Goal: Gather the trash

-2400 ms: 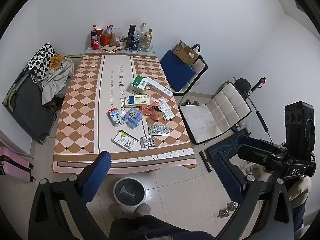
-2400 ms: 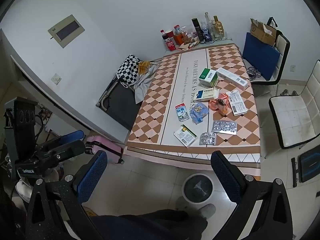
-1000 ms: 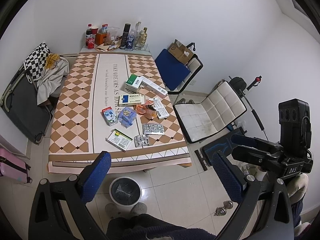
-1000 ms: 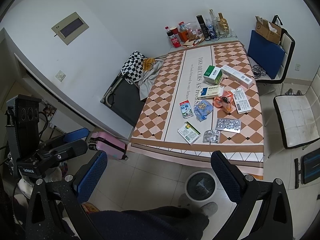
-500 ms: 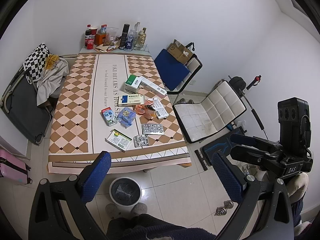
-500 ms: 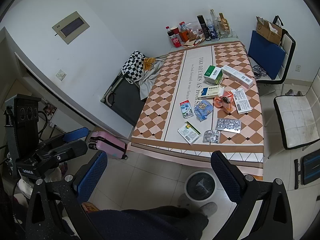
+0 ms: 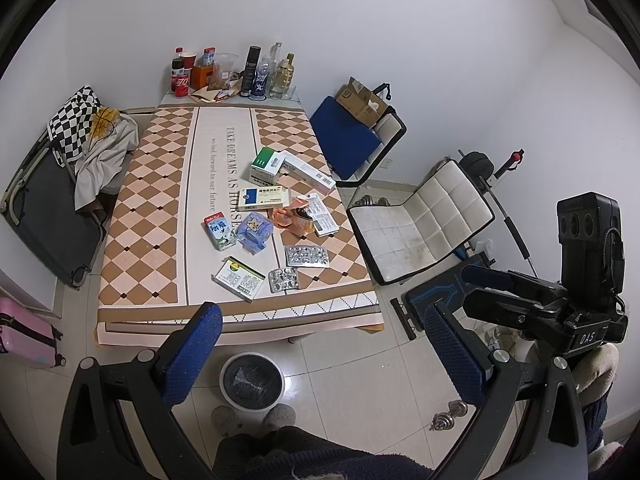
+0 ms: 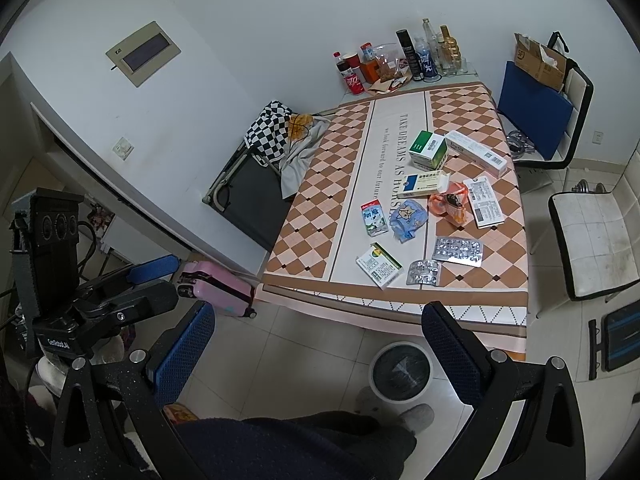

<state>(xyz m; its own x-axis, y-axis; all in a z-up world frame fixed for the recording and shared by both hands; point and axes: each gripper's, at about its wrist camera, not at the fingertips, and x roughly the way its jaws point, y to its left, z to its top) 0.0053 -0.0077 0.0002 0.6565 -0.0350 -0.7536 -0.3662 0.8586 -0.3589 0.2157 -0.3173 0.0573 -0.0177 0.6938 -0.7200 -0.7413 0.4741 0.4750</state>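
Left tool (image 7: 320, 344): mine, spread wide, gripping nothing, held high and back from the counter (image 7: 152, 208).
Right tool (image 8: 318, 340): likewise wide apart and bare.
Trash, left to right ahead of my tools: milk carton (image 7: 219, 232), blue wrapper (image 7: 254, 232), green-and-white box (image 7: 239, 278), small pill sheet (image 7: 284, 279), orange wrapper (image 7: 291, 218), large pill sheet (image 7: 306, 256), with more medicine boxes (image 7: 264, 166) farther off.
Bin (image 7: 252, 379): on the floor just below my left tool, near the counter's front edge; seems to hold only its liner.
Progress: I judge nothing collected yet; every piece is left to lift and drop in.
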